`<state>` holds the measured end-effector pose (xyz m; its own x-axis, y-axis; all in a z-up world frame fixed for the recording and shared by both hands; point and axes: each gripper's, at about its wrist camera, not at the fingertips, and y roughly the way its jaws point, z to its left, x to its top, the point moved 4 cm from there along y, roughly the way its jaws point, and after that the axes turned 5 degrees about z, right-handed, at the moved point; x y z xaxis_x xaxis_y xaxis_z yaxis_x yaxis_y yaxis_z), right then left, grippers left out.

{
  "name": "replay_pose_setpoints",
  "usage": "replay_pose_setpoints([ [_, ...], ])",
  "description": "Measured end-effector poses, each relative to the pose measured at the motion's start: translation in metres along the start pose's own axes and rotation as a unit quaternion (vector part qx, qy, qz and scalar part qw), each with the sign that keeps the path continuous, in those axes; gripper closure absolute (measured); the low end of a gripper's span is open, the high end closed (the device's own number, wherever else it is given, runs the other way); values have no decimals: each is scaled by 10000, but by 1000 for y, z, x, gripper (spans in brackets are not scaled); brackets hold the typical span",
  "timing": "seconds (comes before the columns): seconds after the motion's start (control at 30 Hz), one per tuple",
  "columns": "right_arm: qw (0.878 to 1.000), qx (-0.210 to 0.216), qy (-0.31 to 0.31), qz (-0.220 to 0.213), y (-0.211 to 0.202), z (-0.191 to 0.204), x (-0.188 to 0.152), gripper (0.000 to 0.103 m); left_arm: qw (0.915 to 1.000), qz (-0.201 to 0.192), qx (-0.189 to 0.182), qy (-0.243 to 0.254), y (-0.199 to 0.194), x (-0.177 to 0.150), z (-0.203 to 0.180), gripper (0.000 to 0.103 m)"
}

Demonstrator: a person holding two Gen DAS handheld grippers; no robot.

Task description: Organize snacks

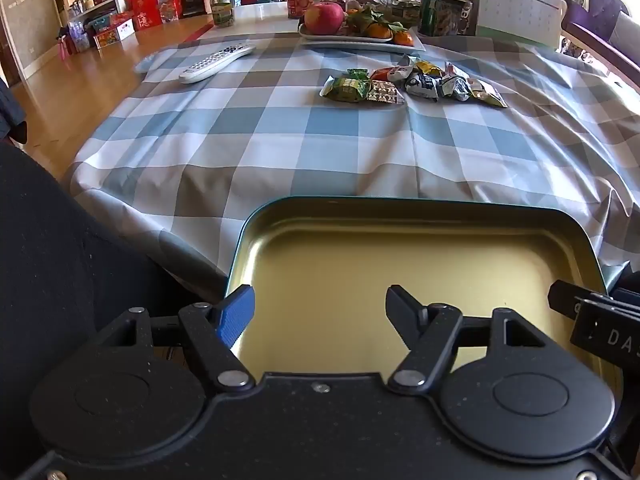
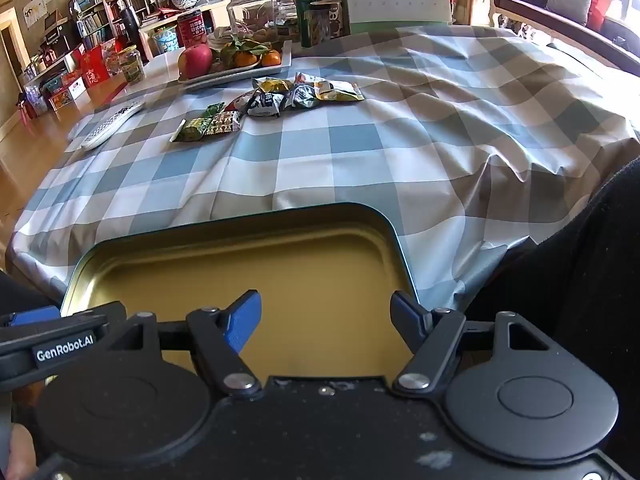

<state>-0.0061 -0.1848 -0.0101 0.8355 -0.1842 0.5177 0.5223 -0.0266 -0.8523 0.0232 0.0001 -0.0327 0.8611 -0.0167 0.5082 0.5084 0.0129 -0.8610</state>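
Left gripper (image 1: pixel 320 312): jaws stood spread wide with nothing between them, poised over the near left part of the tin.
Right gripper (image 2: pixel 325 316): likewise spread and empty, over the near right part of the tin; each gripper's body showed at the edge of the other's view, so the two sat just beside one another.
Tin (image 1: pixel 400 205): a shallow, gold-lined tray with a teal rim lay at the table's near edge, holding nothing.
Snacks (image 1: pixel 412 82): a loose cluster of small wrapped packets lay on the checked tablecloth (image 1: pixel 280 136), well apart from the tin and just short of the fruit plate (image 1: pixel 360 40).
Nearest packet (image 2: pixel 192 129): the green one at the cluster's left end lay clear on its left side.
Step in hand: by my reading, the first reach; no packet was in the tin yet.
Doing it well: take an outer packet first, come down with jaws wide, and pinch the crimped end or the body squarely so the slick foil would not slip.
Hazards: the cloth was wrinkled and could be caught up with a low pinch; the remote (image 1: pixel 218 62) lay off to the left, out of the path.
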Motion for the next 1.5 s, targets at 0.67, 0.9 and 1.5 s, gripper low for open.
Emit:
replay_pose_setpoints([
  [0.67, 10000, -12, -20, 45, 3, 0, 0, 29, 9999, 15, -70, 131, 1, -2, -4, 30],
  [0.9, 10000, -21, -28, 55, 3, 1, 0, 29, 9999, 12, -67, 154, 0, -2, -5, 30],
  [1.5, 10000, -33, -37, 66, 2, 2, 0, 29, 9996, -52, -61, 258, -3, -1, -9, 30],
])
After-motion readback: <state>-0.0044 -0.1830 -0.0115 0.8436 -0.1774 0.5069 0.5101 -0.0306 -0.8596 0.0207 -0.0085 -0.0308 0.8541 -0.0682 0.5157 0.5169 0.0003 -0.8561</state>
